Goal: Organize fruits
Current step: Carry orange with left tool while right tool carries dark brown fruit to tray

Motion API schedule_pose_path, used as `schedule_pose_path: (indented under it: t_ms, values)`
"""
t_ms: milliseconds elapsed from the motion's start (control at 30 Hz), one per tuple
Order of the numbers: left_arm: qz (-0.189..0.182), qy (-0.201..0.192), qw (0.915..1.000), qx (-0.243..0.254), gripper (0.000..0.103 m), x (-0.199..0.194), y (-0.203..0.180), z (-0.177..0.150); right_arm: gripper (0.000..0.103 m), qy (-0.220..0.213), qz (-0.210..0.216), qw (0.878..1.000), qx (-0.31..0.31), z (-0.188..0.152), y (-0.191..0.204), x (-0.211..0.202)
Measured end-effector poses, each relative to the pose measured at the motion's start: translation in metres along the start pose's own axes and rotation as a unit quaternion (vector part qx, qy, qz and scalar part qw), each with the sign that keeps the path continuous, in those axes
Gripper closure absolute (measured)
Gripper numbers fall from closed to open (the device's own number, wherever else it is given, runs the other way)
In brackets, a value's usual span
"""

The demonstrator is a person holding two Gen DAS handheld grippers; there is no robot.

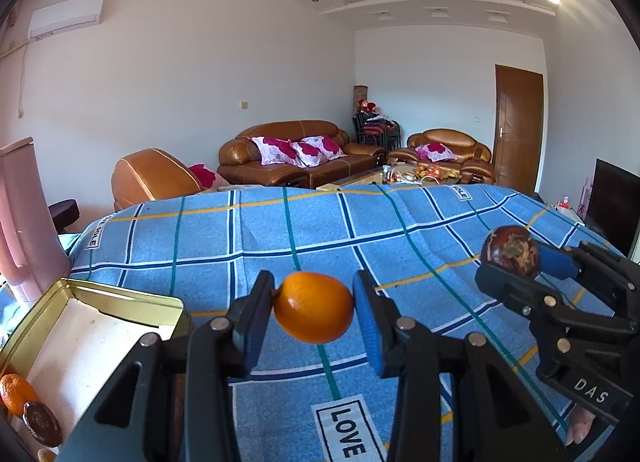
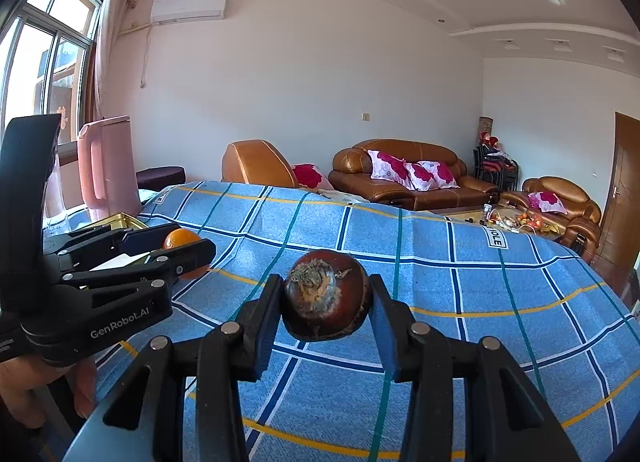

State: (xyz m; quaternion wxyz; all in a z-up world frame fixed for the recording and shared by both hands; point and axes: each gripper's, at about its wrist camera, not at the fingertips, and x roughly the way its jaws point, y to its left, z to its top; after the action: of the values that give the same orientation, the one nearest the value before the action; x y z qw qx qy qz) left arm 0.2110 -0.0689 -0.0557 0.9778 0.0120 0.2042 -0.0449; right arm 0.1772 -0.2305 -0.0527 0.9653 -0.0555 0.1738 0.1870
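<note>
Orange (image 1: 313,307) lies long axis crosswise, pinched in left claw (image 1: 313,312); right claw (image 2: 325,298) pinches brown fruit (image 2: 325,294).

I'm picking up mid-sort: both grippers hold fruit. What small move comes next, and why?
Probably carry the left gripper, shut on the orange, left to the open gold tin and lower it in: an orange already lies there, and the tin sits close beside that gripper.
</note>
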Motion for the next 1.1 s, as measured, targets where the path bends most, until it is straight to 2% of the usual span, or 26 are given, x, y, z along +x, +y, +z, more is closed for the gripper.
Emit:
schedule_pose_path:
  t_ms: [500,767,1100]
  values:
    - [0.007,0.021,0.9997,-0.010,0.061,-0.014,0.007,-0.009,0.059,0.000,0.011,1.000,-0.014,0.000,0.009,-0.004]
    - [-0.002,0.016,0.9999,-0.006,0.061,-0.026,0.007,-0.013,0.059,0.002,0.015,1.000,-0.018,0.001,0.013,-0.007]
    - [-0.007,0.010,0.9999,0.001,0.061,-0.047,0.012,-0.020,0.059,0.010,0.041,0.999,-0.021,-0.002,0.029,-0.015]
